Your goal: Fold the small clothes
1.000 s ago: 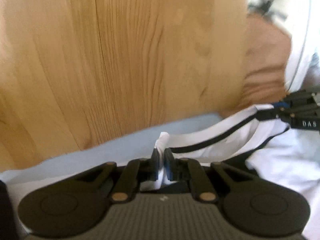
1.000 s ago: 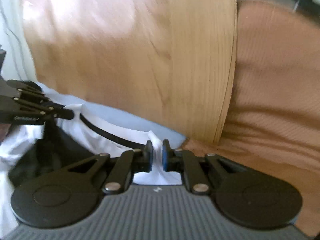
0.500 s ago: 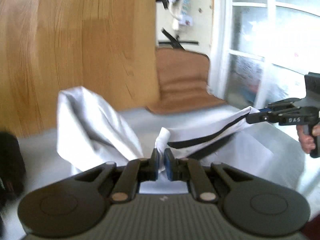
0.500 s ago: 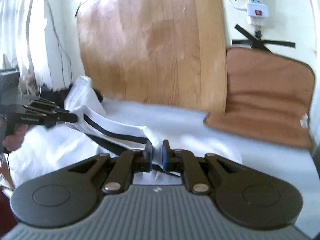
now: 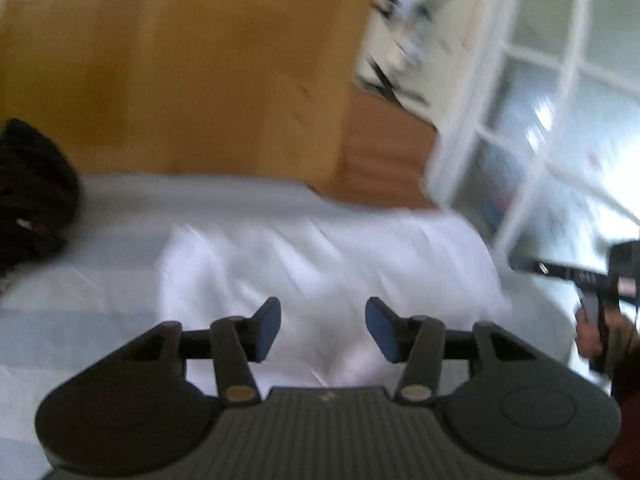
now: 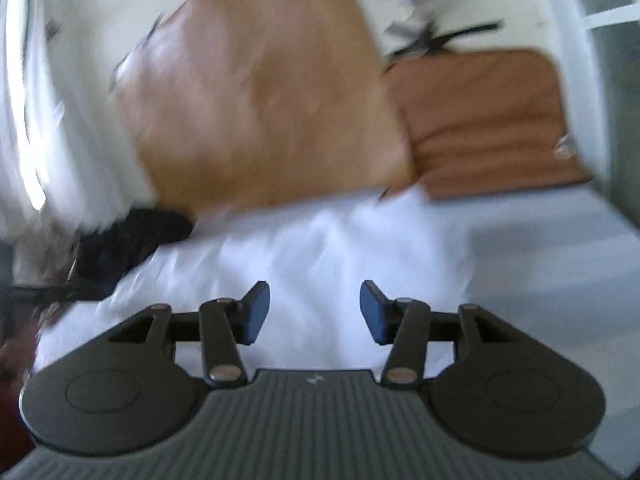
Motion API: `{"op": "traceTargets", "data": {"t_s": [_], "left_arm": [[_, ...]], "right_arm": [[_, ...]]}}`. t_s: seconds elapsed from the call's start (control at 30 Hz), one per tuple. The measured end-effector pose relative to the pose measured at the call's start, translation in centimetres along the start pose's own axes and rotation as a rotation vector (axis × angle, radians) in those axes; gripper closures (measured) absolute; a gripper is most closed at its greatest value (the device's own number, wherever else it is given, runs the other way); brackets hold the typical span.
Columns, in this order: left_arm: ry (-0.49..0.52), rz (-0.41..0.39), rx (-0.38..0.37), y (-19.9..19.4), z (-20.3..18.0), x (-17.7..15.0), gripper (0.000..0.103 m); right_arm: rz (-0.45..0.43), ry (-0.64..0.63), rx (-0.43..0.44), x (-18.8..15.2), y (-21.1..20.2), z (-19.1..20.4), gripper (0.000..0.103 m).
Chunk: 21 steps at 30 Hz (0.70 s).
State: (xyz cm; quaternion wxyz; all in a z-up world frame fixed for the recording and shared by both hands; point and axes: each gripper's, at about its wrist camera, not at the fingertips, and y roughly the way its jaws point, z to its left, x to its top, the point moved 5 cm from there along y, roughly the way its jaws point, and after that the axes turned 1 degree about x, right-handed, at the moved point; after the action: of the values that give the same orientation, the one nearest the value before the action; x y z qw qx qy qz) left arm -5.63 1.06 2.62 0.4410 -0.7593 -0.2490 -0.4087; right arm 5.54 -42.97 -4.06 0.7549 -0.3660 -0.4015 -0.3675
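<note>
A white garment (image 5: 320,264) lies spread on the pale blue bed surface (image 5: 80,320), also seen in the right wrist view (image 6: 320,256). My left gripper (image 5: 323,329) is open and empty, just above the garment's near edge. My right gripper (image 6: 314,312) is open and empty over the same garment. The right gripper also shows at the right edge of the left wrist view (image 5: 560,272), held by a hand. Both views are blurred by motion.
A wooden headboard (image 5: 180,72) stands behind the bed. A brown cushion (image 6: 480,120) leans beside it. A dark bundle of clothes (image 5: 32,184) lies at the left, also in the right wrist view (image 6: 132,236). A white-framed window (image 5: 560,120) is at the right.
Both grippers have opened and let go of the white garment. It now lies flat on the bed, and both grippers have drawn back from it.
</note>
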Motion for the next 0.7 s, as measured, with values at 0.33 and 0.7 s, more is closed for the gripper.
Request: {"op": "traceTargets", "data": {"t_s": [0.33,0.7], "left_arm": [[0.089,0.096,0.141,10.0,1.8,1.1,0.081],[0.093,0.153,0.140,12.7,4.0,2.1,0.077]], "right_arm": [[0.077,0.081,-0.046,0.4,8.6,0.4,0.050],[0.134,0.085,-0.114,-2.5,5.6,-0.6,0.055]]}}
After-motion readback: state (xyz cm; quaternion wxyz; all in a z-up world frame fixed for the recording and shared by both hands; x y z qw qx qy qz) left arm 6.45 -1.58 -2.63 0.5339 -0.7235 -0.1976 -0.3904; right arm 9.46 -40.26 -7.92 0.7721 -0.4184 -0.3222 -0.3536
